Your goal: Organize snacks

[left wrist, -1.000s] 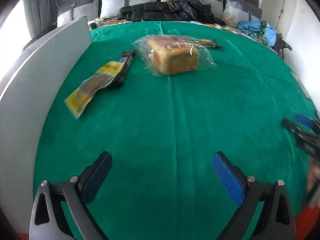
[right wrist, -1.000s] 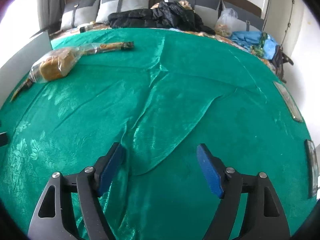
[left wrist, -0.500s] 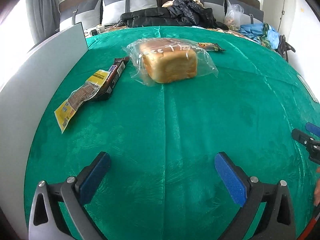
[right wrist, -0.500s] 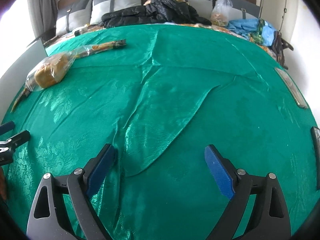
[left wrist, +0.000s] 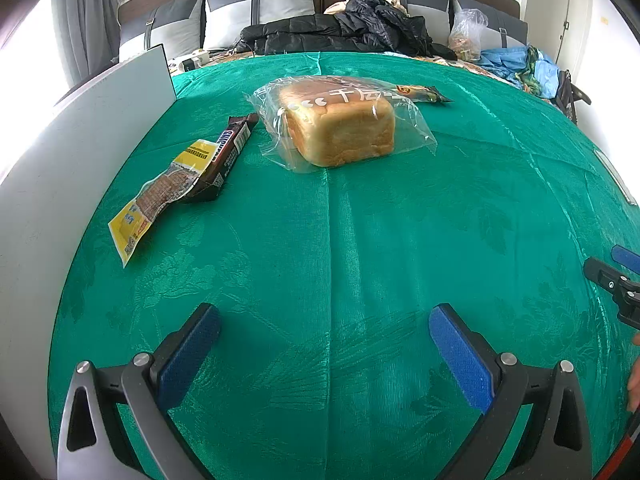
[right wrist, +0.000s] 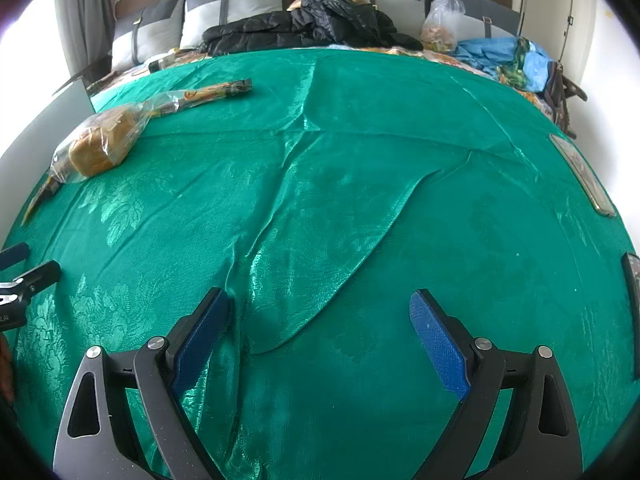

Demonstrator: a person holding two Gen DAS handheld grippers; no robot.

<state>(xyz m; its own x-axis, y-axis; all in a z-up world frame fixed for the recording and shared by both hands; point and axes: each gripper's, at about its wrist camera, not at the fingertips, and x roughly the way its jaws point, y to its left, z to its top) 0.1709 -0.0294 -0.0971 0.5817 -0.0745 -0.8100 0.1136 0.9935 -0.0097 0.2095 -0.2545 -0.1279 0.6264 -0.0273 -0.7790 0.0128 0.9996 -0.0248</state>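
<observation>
A loaf of bread in a clear bag (left wrist: 340,124) (right wrist: 102,144) lies on the green cloth (left wrist: 360,240), far ahead of my left gripper (left wrist: 324,316). Left of it lie a brown chocolate bar (left wrist: 230,146) and a yellow snack packet (left wrist: 160,196), overlapping. A long orange snack pack (left wrist: 420,94) (right wrist: 212,94) sits behind the loaf. My left gripper is open over bare cloth, nothing between its fingers. My right gripper (right wrist: 320,300) is also open above a wrinkled fold of the cloth (right wrist: 320,240), holding nothing. Each gripper's tip shows at the edge of the other's view.
A white board (left wrist: 80,152) stands along the left edge of the cloth. Behind the cloth are grey pillows (left wrist: 256,8), a black jacket (left wrist: 344,32), a plastic bag (right wrist: 442,20) and blue clothes (right wrist: 504,56). Flat objects (right wrist: 584,176) lie at the right edge.
My left gripper's view has shifted so the loaf and packets sit lower and nearer. My right gripper's fingers have spread wider than a second ago.
</observation>
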